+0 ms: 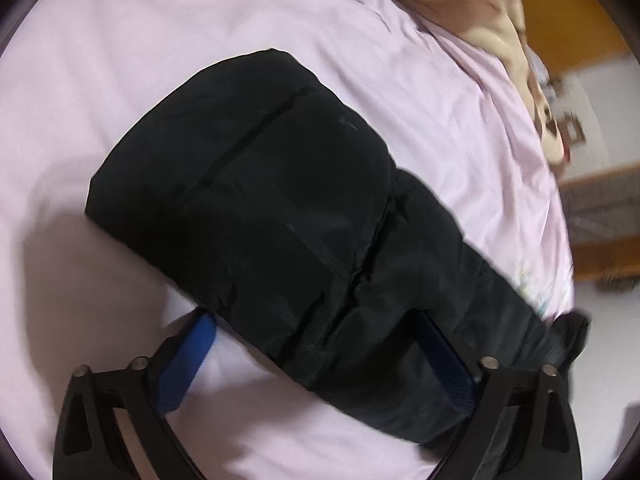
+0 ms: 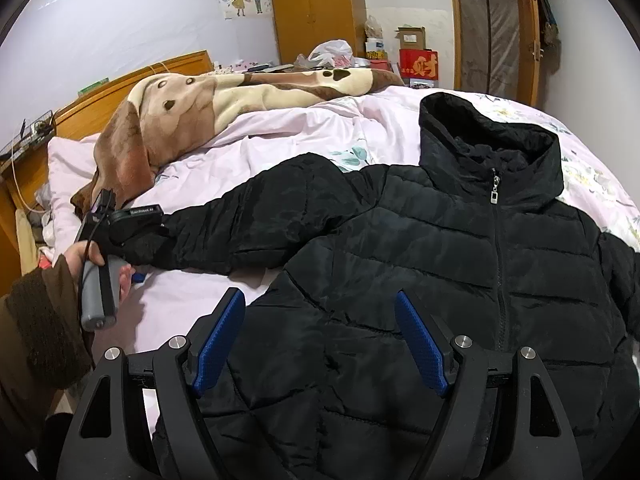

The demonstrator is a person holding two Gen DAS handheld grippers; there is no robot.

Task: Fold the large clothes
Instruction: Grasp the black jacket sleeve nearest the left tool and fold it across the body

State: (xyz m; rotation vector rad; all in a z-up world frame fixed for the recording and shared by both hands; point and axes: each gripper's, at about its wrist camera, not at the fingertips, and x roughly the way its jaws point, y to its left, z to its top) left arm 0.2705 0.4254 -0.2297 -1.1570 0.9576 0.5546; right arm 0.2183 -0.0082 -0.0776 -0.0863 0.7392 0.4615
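Left wrist view: left gripper point(image 1: 316, 354) spread wide astride the cuff end of one black sleeve point(image 1: 256, 200), pads not yet pressing (seemingly lined up to pinch it for folding inward). Right wrist view: right gripper point(image 2: 320, 344) released too, over the lower front of the single puffer jacket point(image 2: 460, 248), which lies zip-up on the pink bedsheet point(image 2: 280, 128) between and beyond both jaws. Count: one jacket, two grippers, one patterned blanket point(image 2: 224, 96)

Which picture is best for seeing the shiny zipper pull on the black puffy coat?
The right wrist view is best. The zipper pull hangs sharp and clear just under the hood of the black coat. The left wrist view is blurry and only shows the coat's sleeve, so no zipper pull is seen there.
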